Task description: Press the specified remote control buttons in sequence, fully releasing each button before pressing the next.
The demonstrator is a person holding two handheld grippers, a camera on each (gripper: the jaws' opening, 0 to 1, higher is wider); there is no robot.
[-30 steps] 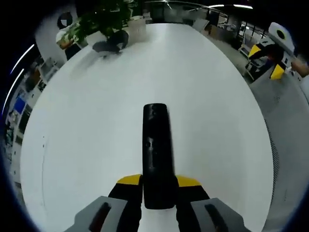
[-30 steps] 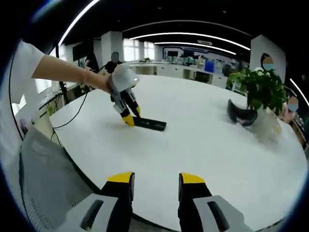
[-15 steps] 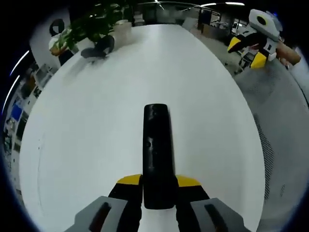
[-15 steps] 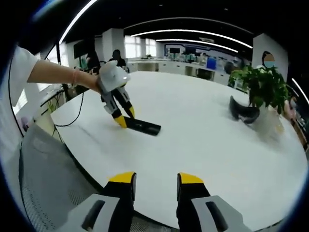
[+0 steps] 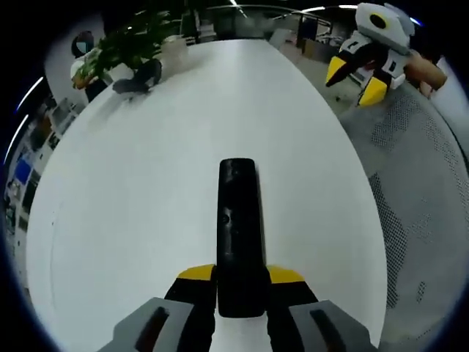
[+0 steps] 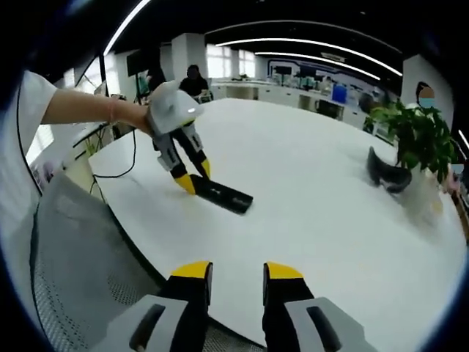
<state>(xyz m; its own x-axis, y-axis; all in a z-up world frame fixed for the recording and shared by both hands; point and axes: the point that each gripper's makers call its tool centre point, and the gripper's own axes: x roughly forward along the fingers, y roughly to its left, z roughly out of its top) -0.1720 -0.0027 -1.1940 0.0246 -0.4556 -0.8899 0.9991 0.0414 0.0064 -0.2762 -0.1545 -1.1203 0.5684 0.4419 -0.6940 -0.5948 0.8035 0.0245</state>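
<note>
A long black remote control lies flat on the white table, pointing away from me. My left gripper is shut on its near end, a yellow fingertip on each side. In the right gripper view the same remote lies on the table with the left gripper clamped on its end, held by a person's hand. My right gripper hovers open over the table's near edge, well short of the remote, with nothing between its fingers. The right gripper also hangs beyond the table's far right edge.
A potted plant and a dark curved object stand at the table's far end, also seen as plant and dark object. A grey mesh chair sits by the table edge. A black cable hangs off the table.
The right gripper has come nearer the table and the remote, and its jaws stand slightly closer together. The left gripper keeps its hold on the remote.
</note>
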